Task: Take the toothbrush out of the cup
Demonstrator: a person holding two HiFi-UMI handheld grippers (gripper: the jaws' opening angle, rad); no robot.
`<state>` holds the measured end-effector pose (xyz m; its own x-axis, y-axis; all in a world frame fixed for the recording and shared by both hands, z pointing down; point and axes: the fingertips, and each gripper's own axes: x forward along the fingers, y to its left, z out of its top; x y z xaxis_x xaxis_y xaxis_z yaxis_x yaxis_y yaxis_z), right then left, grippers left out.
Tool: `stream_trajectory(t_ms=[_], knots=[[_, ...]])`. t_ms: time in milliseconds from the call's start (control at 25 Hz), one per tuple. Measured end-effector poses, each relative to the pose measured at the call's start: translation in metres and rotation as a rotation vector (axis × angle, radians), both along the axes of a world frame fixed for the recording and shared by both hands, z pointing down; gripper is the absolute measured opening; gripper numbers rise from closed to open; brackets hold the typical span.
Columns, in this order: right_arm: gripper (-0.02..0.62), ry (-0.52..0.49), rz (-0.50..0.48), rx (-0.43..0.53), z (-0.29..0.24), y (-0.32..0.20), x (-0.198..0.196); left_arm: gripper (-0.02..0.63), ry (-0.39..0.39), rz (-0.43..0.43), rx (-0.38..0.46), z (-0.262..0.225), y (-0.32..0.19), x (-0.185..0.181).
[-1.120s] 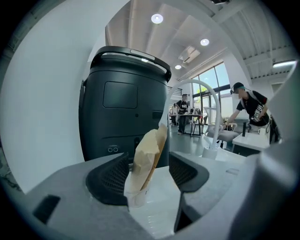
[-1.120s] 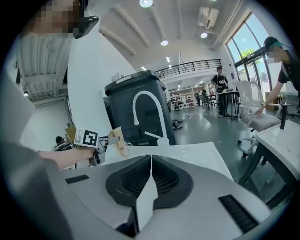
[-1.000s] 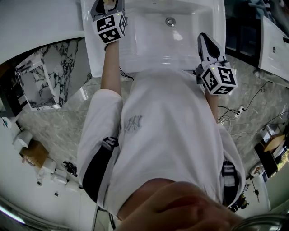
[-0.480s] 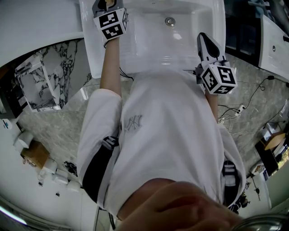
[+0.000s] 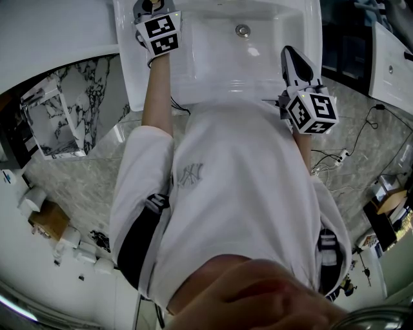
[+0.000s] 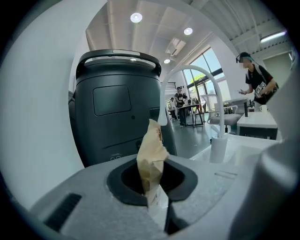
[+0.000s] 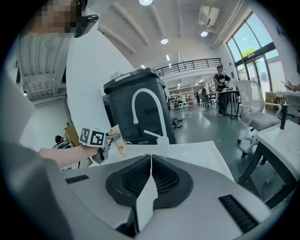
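- The right gripper point(image 5: 290, 57) is nearest, held over the front rim of the white sink point(image 5: 213, 64). Its jaws are together with nothing between them, and it has no part in the job at this point.
- The left gripper point(image 5: 153, 5) is farther off, at the sink's far left corner. Its jaws are closing and have almost met on a tan, paper-wrapped strip standing upright between the pads. I take this to be the toothbrush point(image 6: 151, 154).
- The right gripper view also shows the tan piece sticking up from the left jaws above the counter.
- I cannot make out the cup in any view. It may sit below the jaws, out of sight.
- Step in hand, as I judge it: securing the grip, with the lift not yet begun.
- The next move calls for a firm pinch, then a straight pull upward along the toothbrush's length. That way it slides clear without tipping the cup, and the wrapper doesn't slip or crumple.
- Behind stand the white faucet point(image 6: 206, 79) and a dark bin point(image 6: 112, 108), both apart from the jaws.
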<state>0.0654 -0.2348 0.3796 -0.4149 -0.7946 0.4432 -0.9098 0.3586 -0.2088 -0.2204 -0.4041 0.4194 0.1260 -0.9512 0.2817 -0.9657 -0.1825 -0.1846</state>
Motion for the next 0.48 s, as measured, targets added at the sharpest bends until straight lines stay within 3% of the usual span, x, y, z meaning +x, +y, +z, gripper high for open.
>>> stream_trajectory(t_ms=[480], knots=[[0.015, -0.001, 0.001, 0.012, -0.002, 0.003, 0.001, 0.038, 0.03, -0.006, 0.053, -0.027, 0.007, 0.001]])
